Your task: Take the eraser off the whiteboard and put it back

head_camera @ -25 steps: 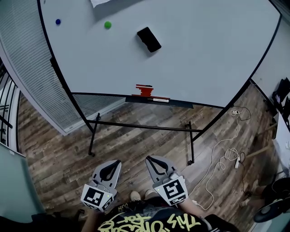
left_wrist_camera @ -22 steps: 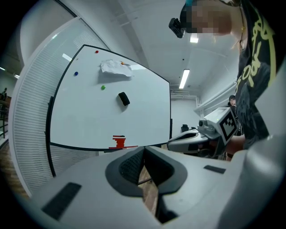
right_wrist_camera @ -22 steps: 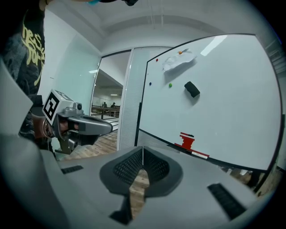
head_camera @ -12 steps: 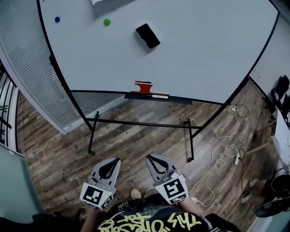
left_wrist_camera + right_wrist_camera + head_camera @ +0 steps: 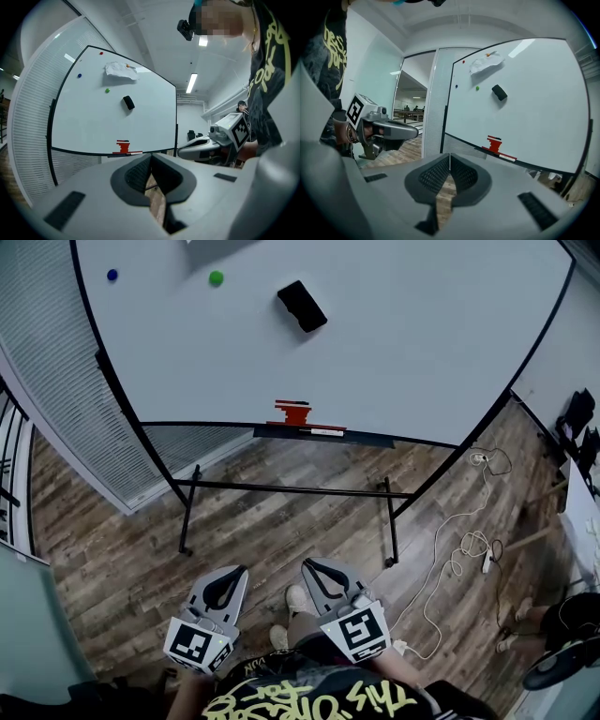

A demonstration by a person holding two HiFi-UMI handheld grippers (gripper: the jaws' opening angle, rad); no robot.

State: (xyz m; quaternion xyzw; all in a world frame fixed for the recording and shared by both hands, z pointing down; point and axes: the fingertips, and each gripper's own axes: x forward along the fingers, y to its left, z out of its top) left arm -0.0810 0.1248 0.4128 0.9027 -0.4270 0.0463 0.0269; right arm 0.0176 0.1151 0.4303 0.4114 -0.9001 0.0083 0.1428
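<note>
A black eraser [image 5: 302, 306] sticks to the upper middle of the whiteboard [image 5: 403, 343]; the left gripper view shows the eraser [image 5: 128, 102] small and far off, and so does the right gripper view, where the eraser [image 5: 499, 92] sits high on the board. My left gripper [image 5: 238, 571] and right gripper [image 5: 307, 567] are held low, close to my body, well short of the board. Both have their jaws shut with nothing between them. In its own view the left gripper [image 5: 151, 156] points at the board, and the right gripper [image 5: 449, 156] does the same.
A red object [image 5: 292, 412] and a marker [image 5: 326, 432] sit on the board's tray. Green [image 5: 217, 278] and blue [image 5: 112, 275] magnets and a crumpled paper [image 5: 120, 70] are on the board. The black stand's crossbar [image 5: 281, 489] crosses the wood floor. A white cable [image 5: 459, 549] lies at the right.
The whole scene has slid slightly up and left in the head view, and a foot now shows between the grippers. Both grippers keep their place, shut.
</note>
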